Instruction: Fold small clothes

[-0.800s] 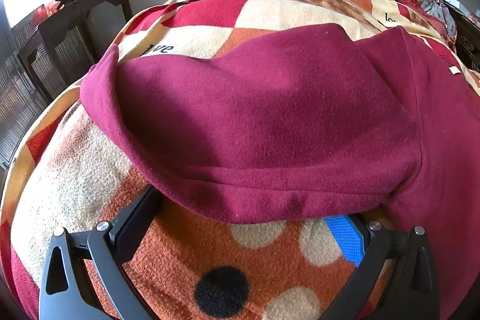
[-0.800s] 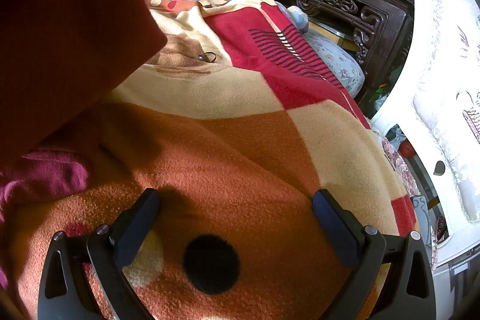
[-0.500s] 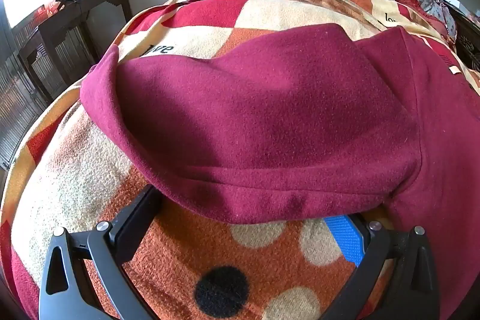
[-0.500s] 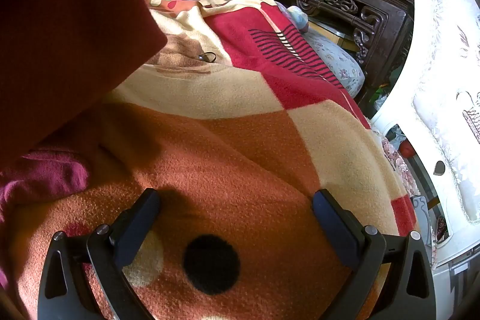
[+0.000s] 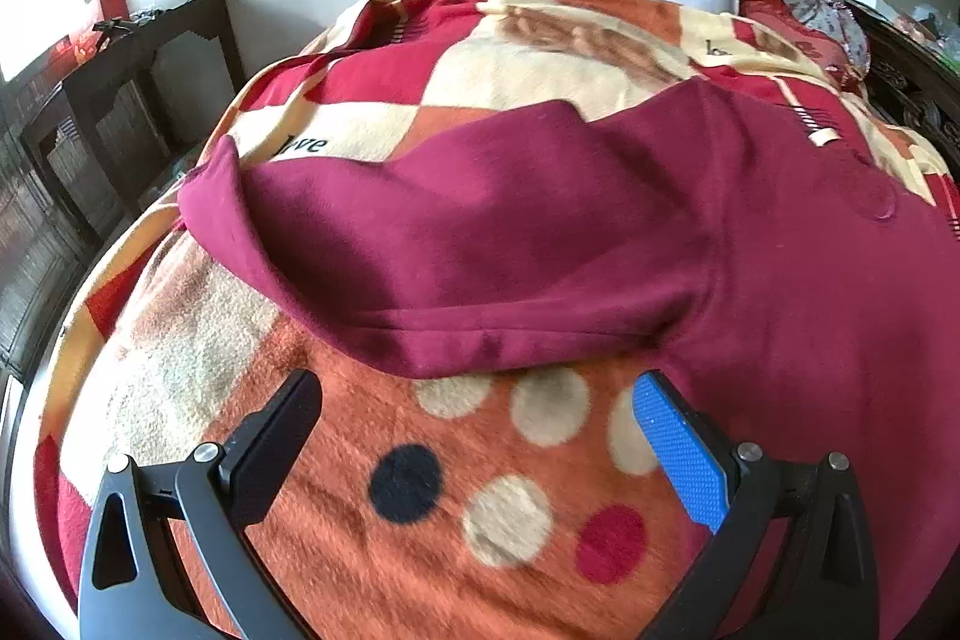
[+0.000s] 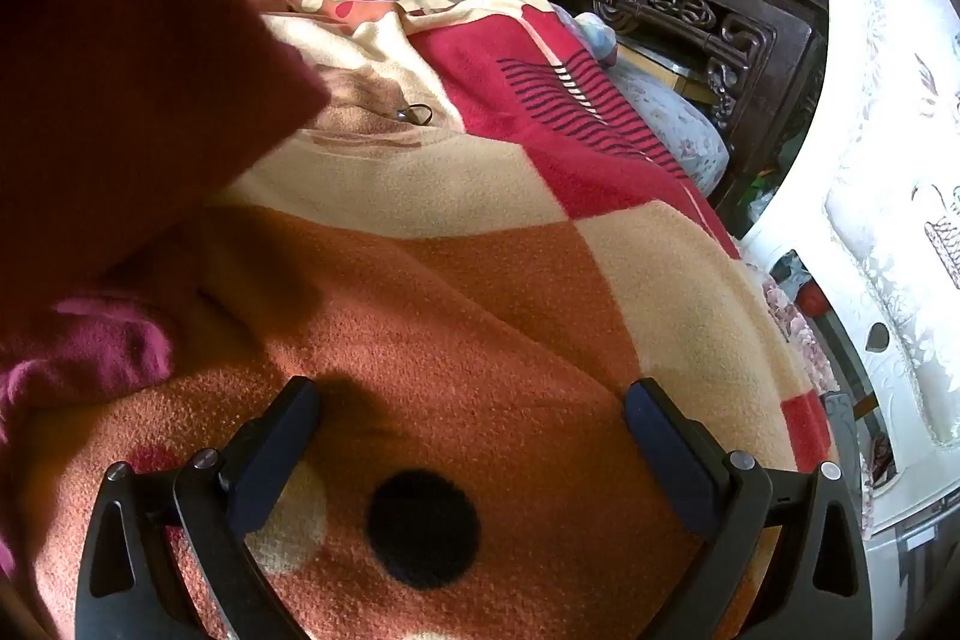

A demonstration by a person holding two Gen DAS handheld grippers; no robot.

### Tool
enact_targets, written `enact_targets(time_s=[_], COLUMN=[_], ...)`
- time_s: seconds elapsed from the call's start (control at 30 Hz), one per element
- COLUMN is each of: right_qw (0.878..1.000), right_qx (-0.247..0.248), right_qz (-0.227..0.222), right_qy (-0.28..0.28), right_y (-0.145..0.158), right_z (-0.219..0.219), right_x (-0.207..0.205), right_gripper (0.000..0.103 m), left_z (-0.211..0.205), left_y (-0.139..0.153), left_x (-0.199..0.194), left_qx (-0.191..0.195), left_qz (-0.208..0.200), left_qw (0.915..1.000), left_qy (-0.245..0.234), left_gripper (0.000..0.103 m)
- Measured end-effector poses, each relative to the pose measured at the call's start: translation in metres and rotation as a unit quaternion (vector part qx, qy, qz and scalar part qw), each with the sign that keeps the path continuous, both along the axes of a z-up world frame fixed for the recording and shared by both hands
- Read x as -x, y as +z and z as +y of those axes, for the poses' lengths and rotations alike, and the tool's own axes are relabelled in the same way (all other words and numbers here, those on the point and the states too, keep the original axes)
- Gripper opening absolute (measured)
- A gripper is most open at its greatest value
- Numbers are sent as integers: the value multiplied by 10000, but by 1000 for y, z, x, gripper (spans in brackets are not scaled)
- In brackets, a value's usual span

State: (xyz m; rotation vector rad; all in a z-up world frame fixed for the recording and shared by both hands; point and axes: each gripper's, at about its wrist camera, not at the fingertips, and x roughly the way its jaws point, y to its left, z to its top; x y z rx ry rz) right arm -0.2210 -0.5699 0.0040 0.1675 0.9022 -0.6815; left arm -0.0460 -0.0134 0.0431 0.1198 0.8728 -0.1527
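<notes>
Maroon fleece garment spread flat on patchwork bed blanket just ahead of gaping, empty left claw, hem reachable; right claw likewise wide, empty.

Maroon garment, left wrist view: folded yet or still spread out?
Partly folded: one flap of the maroon garment lies doubled over its body, hem edge showing; the rest lies spread on the blanket.

Left gripper: pitched steeply downward, jaws spread wide with nothing between them; black finger at 7 o'clock, blue-padded finger at 5 o'clock. Right gripper: same downward pitch, jaws likewise wide and empty, both black fingers flanking 6 o'clock.
</notes>
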Motion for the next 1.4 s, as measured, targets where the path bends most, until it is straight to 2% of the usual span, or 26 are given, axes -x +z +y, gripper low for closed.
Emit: enact_targets(time_s=[0.23, 0.4, 0.57, 0.7, 0.87, 1.0, 1.07, 1.2, 1.3, 1.4], right_qw=[10000, 10000, 10000, 10000, 10000, 9989, 9980, 9985, 9988, 9969], right_qx=[-1, -3, -9, 6, 57, -335, -487, -356, -201, -302], right_qz=[5, 6, -9, -23, 36, 318, 308, 259, -104, -319], right_qy=[-3, -6, -12, -14, -22, 64, 243, 324, 428, 656], right_y=[2, 3, 4, 2, 3, 12, 26, 60, 95, 117], right_z=[-3, -3, -3, -1, -3, 6, 24, 72, 118, 162], right_x=[1, 1, 1, 1, 2, 3, 15, 44, 68, 78], right_gripper=[103, 103, 103, 103, 103, 103, 102, 102, 103, 103], left_z=[-25, -50, -69, -84, -94, -98, -99, -100, -103, -107], left_y=[27, 26, 20, 17, 23, 26, 31, 41, 48, 54], left_x=[19, 45, 61, 70, 93, 105, 109, 121, 128, 134], left_qx=[269, 363, 437, 419, 322, 461, 482, 507, 551, 676], left_qz=[-196, -271, -257, -155, -326, -257, -293, -492, -525, -547], left_qw=[9991, 9957, 9926, 9926, 9924, 9915, 9912, 9895, 9889, 9883], left_qy=[-275, -811, -1101, -1128, -1143, -1191, -1198, -1260, -1275, -1251], left_gripper=[103, 103, 103, 103, 103, 103, 103, 103, 103, 103])
